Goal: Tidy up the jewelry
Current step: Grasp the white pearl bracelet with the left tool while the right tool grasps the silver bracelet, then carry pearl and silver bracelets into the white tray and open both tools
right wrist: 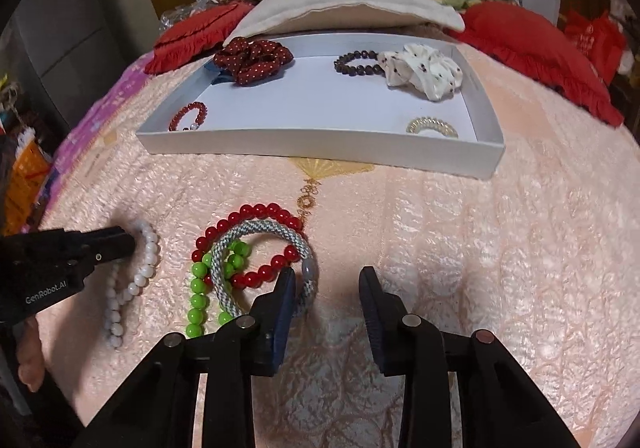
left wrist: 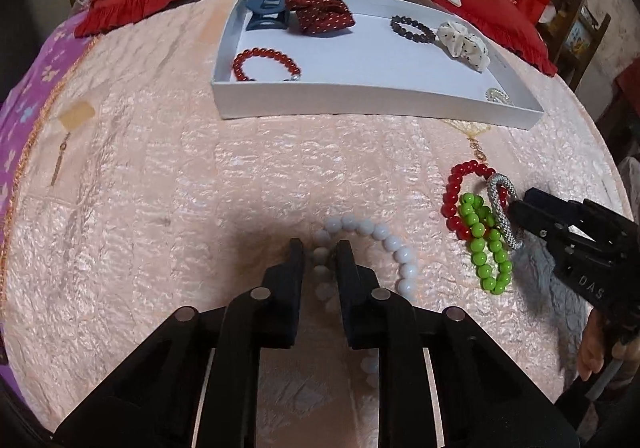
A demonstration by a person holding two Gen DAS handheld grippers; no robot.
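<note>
A white bead bracelet lies on the pink bedspread, and my left gripper is shut on its beads; in the right wrist view the same gripper has its tip against that bracelet. To the right lie three tangled bracelets: red beads, green beads and a grey woven band. My right gripper stands open over the band's near end, which rests against the left finger's inner side; the right finger is well clear of it. In the left wrist view this gripper touches the band.
A white tray behind holds a dark red scrunchie, a blue claw clip, a dark bead bracelet, a white scrunchie, a red bracelet and a clear coil tie. Pillows lie beyond.
</note>
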